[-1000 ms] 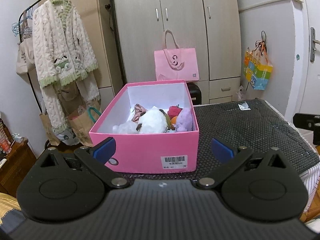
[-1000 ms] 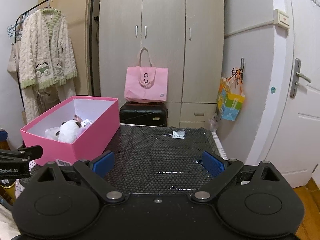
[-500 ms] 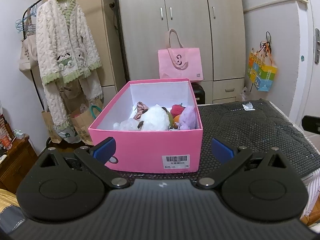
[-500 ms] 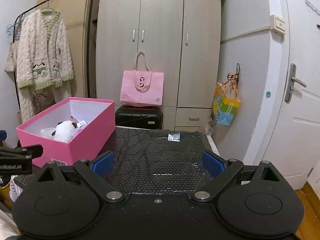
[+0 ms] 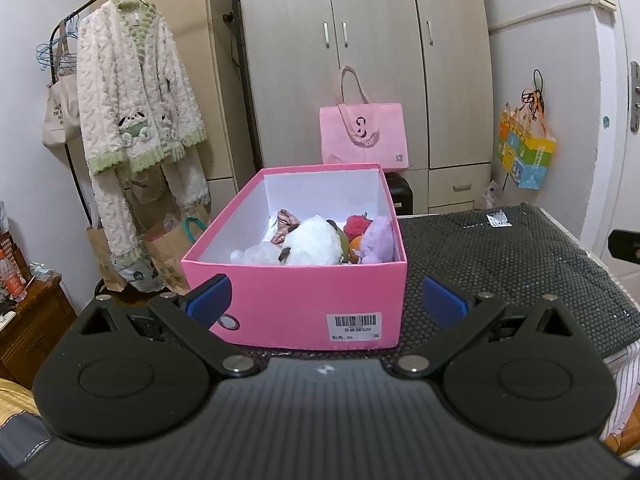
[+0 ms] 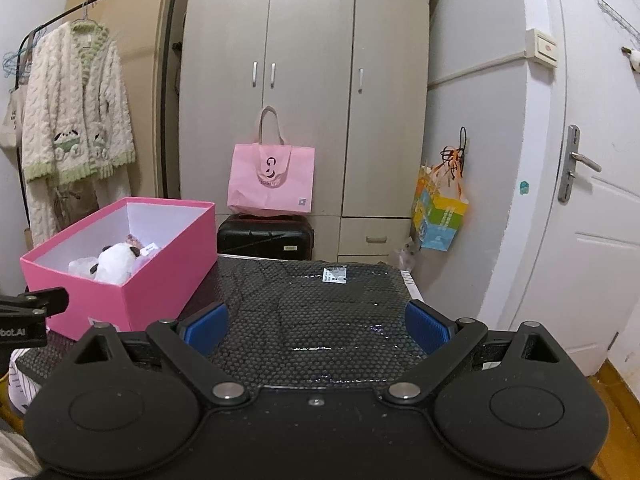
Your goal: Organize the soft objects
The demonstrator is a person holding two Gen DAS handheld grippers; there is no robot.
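Wardrobe doors and a hanging fleece robe (image 5: 136, 100) filled the back of the room, and below them a black honeycomb mat (image 6: 320, 312) covered the surface. Left of centre in the right wrist view stood the pink box (image 5: 304, 300), open-topped, with the soft toys (image 5: 316, 240) already heaped inside: a white plush, a purple one and something red and orange against the box's right wall.

My left gripper (image 5: 326, 300) hung in front of the box's near wall, its fingers spread wide and empty. My right gripper (image 6: 316, 328) was also wide and empty, over bare mat, well apart from the box.

I judged the sorting close to finished. The risk I saw was the light cardboard box: a low reach with my left fingers could have struck the near wall and pushed the box across the mat, or tipped the pile out. The toys sat packed together, so a careless pinch might have dragged a neighbour along.
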